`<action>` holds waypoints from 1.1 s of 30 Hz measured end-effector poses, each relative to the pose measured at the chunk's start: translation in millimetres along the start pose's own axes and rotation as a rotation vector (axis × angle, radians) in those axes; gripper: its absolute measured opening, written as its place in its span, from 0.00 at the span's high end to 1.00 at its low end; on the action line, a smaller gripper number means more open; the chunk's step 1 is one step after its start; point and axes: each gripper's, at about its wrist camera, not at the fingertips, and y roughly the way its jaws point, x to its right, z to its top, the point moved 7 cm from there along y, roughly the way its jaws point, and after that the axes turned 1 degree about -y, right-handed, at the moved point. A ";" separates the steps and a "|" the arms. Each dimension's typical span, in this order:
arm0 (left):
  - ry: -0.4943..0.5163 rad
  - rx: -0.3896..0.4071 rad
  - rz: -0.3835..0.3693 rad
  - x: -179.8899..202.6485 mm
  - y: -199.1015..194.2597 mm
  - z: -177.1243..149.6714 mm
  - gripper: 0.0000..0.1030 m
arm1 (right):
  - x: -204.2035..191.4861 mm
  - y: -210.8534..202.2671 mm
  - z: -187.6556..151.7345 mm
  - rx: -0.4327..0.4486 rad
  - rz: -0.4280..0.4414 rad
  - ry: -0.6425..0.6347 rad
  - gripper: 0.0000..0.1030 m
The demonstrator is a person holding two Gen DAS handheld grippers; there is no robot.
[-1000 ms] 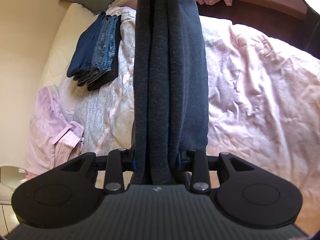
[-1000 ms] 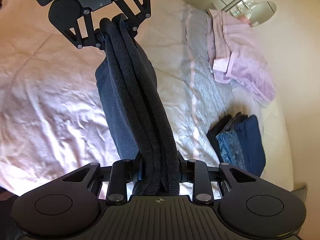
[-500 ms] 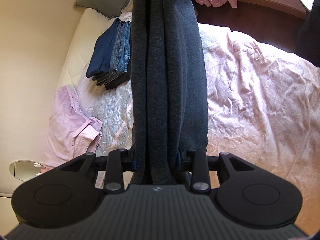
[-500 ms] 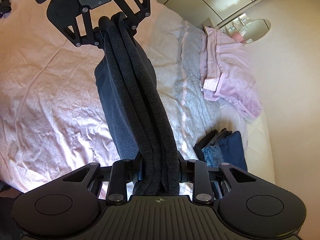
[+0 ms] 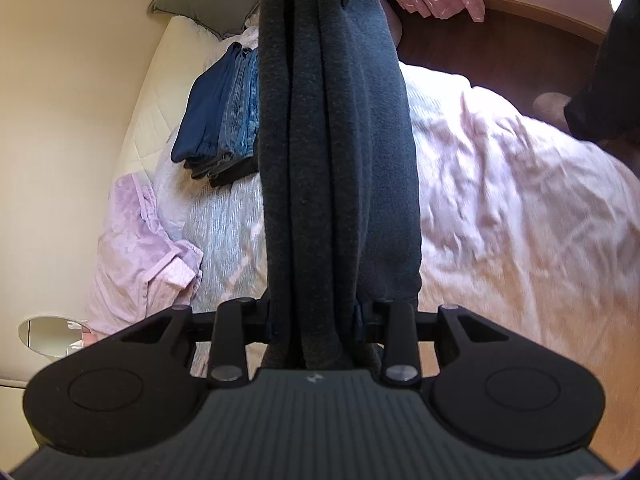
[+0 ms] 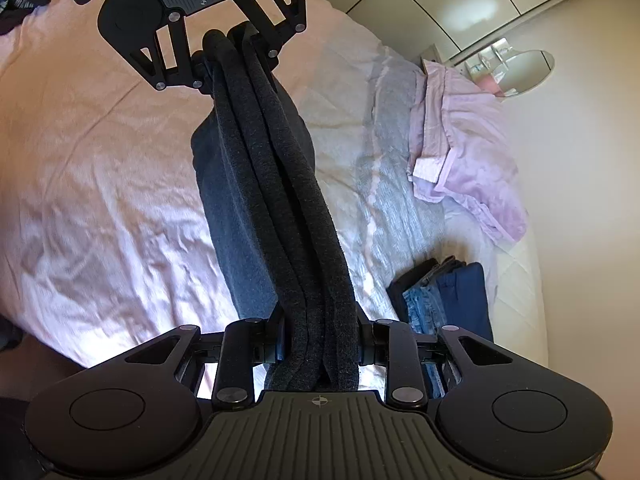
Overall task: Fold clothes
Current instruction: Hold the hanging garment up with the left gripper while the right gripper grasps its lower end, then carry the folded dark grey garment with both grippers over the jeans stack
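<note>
A dark grey folded garment [image 5: 332, 152] hangs stretched in the air between both grippers, above the bed. My left gripper [image 5: 314, 316] is shut on one end of it. My right gripper [image 6: 320, 344] is shut on the other end. The garment [image 6: 276, 184] runs as a bunched band from the right gripper up to the left gripper [image 6: 236, 64], seen from the front in the right wrist view. A flap of the garment droops below the band. The fingertips are hidden by cloth.
The bed has a wrinkled pink cover [image 5: 520, 220] and a grey striped blanket [image 6: 392, 184]. A stack of folded jeans [image 5: 224, 112] [image 6: 444, 296] lies near the bed's edge. A crumpled lilac shirt [image 5: 140, 248] [image 6: 464, 148] lies beside it. A round mirror [image 6: 516, 72] stands by the wall.
Both grippers have moved together with the garment held taut between them. The jeans stack and lilac shirt have shifted in both views. The grips have not changed.
</note>
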 end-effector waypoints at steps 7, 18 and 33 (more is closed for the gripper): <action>-0.015 -0.021 0.011 -43.0 38.7 84.7 0.71 | 58.5 12.5 -73.9 0.027 -0.006 -0.010 0.72; -0.052 -0.070 0.034 -93.6 82.6 178.2 0.71 | 149.1 29.5 -163.2 0.079 -0.003 -0.036 0.72; -0.006 0.035 0.050 -134.1 117.2 184.0 0.71 | 194.5 48.6 -166.3 0.014 -0.037 0.035 0.72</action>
